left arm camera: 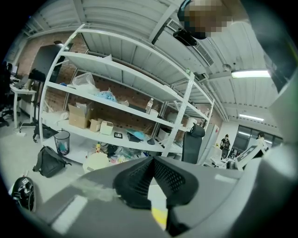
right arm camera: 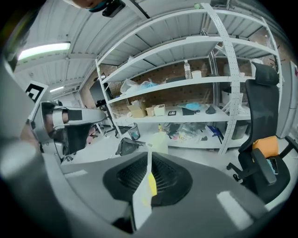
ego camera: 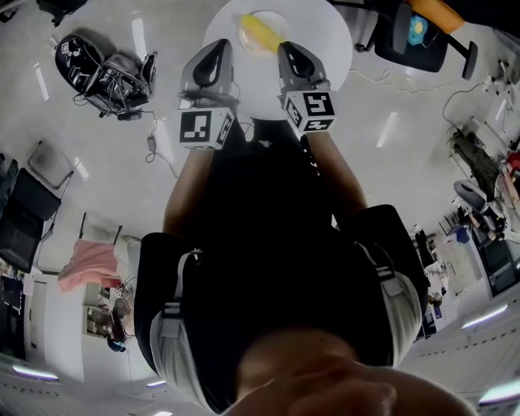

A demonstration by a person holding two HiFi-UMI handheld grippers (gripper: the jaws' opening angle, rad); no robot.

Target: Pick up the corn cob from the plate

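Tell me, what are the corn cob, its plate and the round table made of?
The corn cob is evenly bright yellow and smooth-looking, so possibly a plastic toy; it is too small here to rule out real corn. The plate is pale, plain and matte: plastic or ceramic, I cannot tell which. The round table has a uniform white, smooth top, probably laminate or painted board.

Head view: steeply down over table (ego camera: pixel 329 36). Gripper views: along jaws, both facing shelving (left arm camera: pixel 122 70).
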